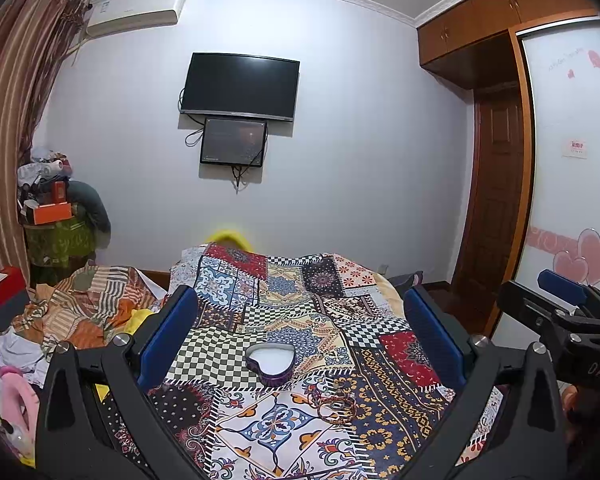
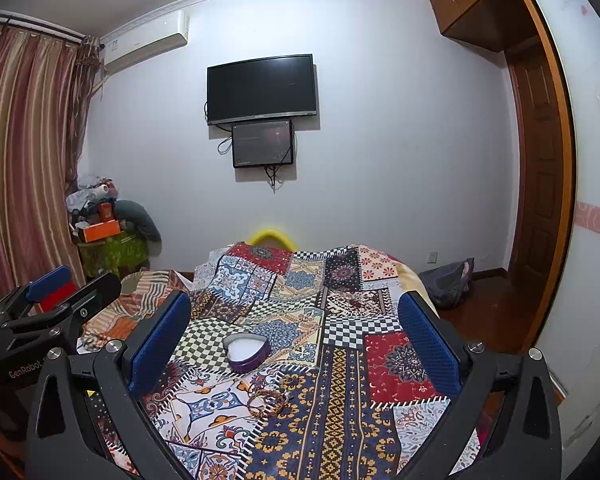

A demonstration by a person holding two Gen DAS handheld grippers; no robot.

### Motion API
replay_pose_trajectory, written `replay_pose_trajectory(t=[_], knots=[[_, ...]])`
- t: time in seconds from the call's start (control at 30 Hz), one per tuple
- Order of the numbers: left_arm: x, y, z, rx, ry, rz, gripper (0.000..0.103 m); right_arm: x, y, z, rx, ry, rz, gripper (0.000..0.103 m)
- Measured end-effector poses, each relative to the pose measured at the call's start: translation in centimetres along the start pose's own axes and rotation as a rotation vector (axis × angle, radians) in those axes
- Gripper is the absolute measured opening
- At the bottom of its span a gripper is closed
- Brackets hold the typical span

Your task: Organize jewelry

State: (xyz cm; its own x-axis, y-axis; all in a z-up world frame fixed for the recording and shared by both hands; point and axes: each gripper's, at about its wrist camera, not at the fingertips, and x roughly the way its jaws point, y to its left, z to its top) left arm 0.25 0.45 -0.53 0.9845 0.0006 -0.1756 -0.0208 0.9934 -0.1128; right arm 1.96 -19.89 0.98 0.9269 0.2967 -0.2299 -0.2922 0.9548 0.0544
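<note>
A heart-shaped purple box (image 1: pixel 270 362) with a white inside lies open on the patchwork bedspread (image 1: pixel 300 312); it also shows in the right wrist view (image 2: pixel 247 351). A small pile of bracelets and rings (image 1: pixel 336 404) lies just in front of it, also seen in the right wrist view (image 2: pixel 269 398). My left gripper (image 1: pixel 300 328) is open and empty, held above the bed with box and jewelry between its fingers. My right gripper (image 2: pixel 294 332) is open and empty, likewise above them. Each gripper shows at the edge of the other's view.
Rumpled striped bedding (image 1: pixel 88 304) and clothes lie at the left. A cluttered stand (image 1: pixel 56 216) is in the far left corner. A wardrobe and door (image 1: pixel 496 200) are on the right. A bag (image 2: pixel 448 280) lies on the floor right of the bed.
</note>
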Motion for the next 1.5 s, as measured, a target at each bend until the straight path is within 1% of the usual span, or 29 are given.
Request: replay_pose_trajectory(t=[0.53,0.7,0.87,0.97,1.17,1.3,1.37,1.43,1.5], knots=[[0.4,0.1,0.0,0.002,0.012,-0.004,0.103,0.5,0.0,0.0,0.001,0.017,0.002,0.103],[1.4,0.3,-0.4,0.004,0.027,0.000,0.103,1.2,-0.1,-0.3,0.003,0.034,0.002,0.103],[3.3,0.8,-1.3,0.002,0.067,0.011,0.103,2.7,-0.4,-1.1,0.007,0.073,-0.003,0.103],[5.1,1.4,-2.3,-0.001,0.115,0.023,0.103,4.2,-0.9,-2.1,0.011,0.114,-0.016,0.103],[9.2,2.7,-5.5,-0.022,0.247,0.065,0.103,8.0,-2.6,-5.0,0.016,0.237,-0.055,0.103],[11.8,3.7,-8.0,-0.039,0.351,0.073,0.090,10.5,-3.6,-7.2,0.025,0.328,-0.066,0.103],[13.0,4.0,-9.2,-0.045,0.402,0.067,0.088,11.5,-3.8,-7.9,0.028,0.370,-0.064,0.103],[14.2,4.2,-10.5,-0.045,0.452,0.061,0.081,12.5,-4.2,-8.9,0.036,0.415,-0.055,0.102],[15.3,4.3,-11.6,-0.038,0.492,0.053,0.078,12.9,-4.4,-9.4,0.041,0.444,-0.045,0.101]])
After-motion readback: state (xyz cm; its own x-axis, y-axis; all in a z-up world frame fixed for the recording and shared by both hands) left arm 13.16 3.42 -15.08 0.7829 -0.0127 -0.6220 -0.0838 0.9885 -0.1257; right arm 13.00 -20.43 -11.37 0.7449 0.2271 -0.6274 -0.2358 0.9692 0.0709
